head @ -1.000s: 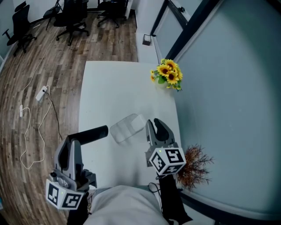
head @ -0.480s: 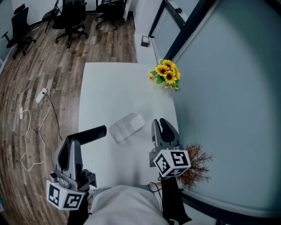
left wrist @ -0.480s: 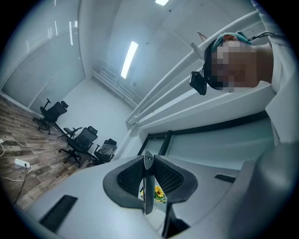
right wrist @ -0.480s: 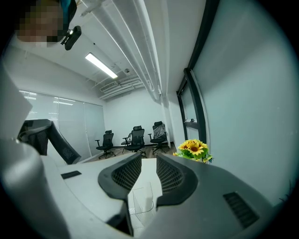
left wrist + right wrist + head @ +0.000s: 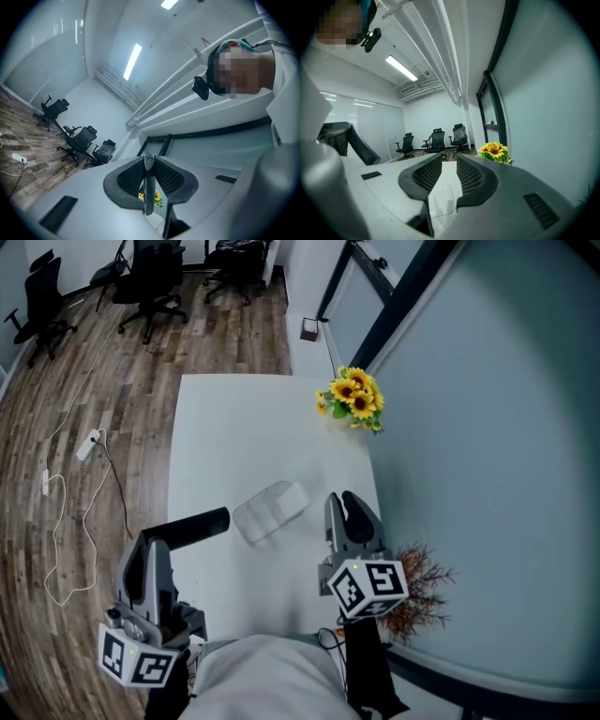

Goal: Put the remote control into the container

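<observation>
Over the table's (image 5: 234, 427) left edge, far half bare, left gripper (image 5: 155, 545) clamps the remote control (image 5: 192, 526), lengthwise toward the clear container (image 5: 270, 512); right gripper (image 5: 342, 505) hangs open-jawed, empty.

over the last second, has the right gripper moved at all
Yes, slightly. The right gripper shifted right, away from the clear container and toward the dried plant, then held still for the last half second.

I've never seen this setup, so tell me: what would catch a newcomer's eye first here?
The bright sunflowers at the far right corner of the white table stand out first. Next comes the black remote control clamped in the left gripper, just left of the clear container at mid-table.
</observation>
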Motion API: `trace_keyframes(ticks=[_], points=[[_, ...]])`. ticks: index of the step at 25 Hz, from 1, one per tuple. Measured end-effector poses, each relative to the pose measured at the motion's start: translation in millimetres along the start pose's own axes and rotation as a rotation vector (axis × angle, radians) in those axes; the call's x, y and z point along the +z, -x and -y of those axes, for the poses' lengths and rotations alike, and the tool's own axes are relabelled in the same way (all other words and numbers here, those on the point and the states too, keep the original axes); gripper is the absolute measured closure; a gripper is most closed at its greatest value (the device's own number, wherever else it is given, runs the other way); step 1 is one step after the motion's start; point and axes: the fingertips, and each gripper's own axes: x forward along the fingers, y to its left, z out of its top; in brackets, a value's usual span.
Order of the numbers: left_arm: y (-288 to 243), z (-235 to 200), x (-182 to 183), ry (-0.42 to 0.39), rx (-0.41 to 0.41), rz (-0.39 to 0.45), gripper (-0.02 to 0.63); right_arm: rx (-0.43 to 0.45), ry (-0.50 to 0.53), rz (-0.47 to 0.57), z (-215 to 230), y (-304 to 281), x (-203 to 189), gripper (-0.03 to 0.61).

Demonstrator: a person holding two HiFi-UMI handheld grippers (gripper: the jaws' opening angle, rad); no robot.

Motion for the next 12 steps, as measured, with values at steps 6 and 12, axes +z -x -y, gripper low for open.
trace_keyframes(ticks=[6,12], points=[[-3.0,3.4,-3.2,0.002,-0.011,-0.016,0.541,-0.004,-0.007,0.02,5.2,2.4,-1.7,0.488],[-8.4,4.7,-13.9,0.003,-0.021,-0.045,0.541,0.006,-0.01,0.001,1.7,5.2,-5.3,0.488]])
